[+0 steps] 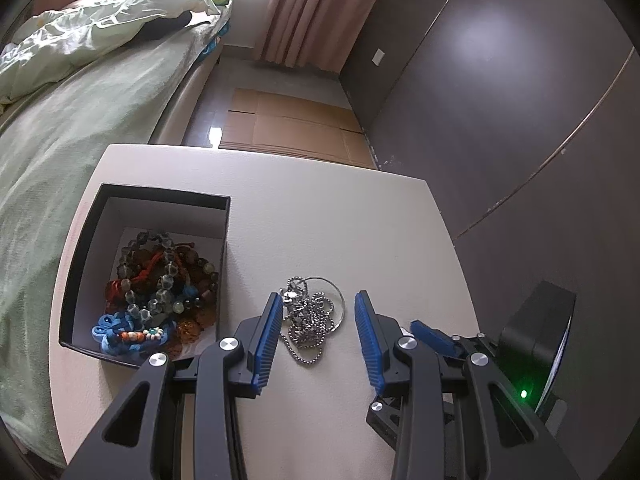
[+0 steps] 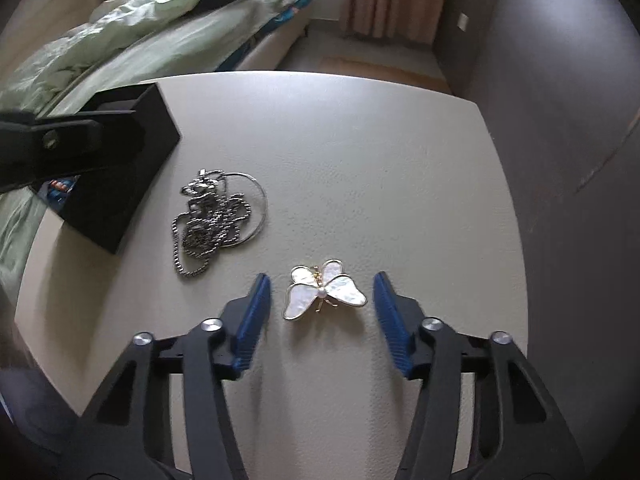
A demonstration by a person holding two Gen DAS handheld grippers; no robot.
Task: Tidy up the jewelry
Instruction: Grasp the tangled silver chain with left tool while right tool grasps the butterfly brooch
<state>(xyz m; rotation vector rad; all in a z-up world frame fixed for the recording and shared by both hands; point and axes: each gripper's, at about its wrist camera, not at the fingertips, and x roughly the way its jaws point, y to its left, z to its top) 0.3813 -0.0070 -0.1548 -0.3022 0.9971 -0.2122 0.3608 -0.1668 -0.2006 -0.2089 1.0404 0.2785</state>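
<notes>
A tangled silver chain necklace [image 1: 310, 320] lies on the white table [image 1: 320, 216], between the open fingers of my left gripper [image 1: 318, 304]. It also shows in the right wrist view [image 2: 216, 220]. A black box [image 1: 132, 204] to its left holds several bead bracelets and cords [image 1: 160, 292]. A white butterfly brooch [image 2: 324, 290] lies between the open fingers of my right gripper [image 2: 322, 286]. The right gripper shows in the left wrist view [image 1: 434, 338], low at the right. The left gripper's black body [image 2: 60, 148] crosses the box [image 2: 132, 168] in the right wrist view.
A bed with green bedding [image 1: 80, 92] runs along the table's left side. Flat cardboard [image 1: 292, 124] lies on the floor beyond the table. A dark wardrobe wall [image 1: 520, 100] stands at the right. Pink curtains [image 1: 320, 8] hang at the back.
</notes>
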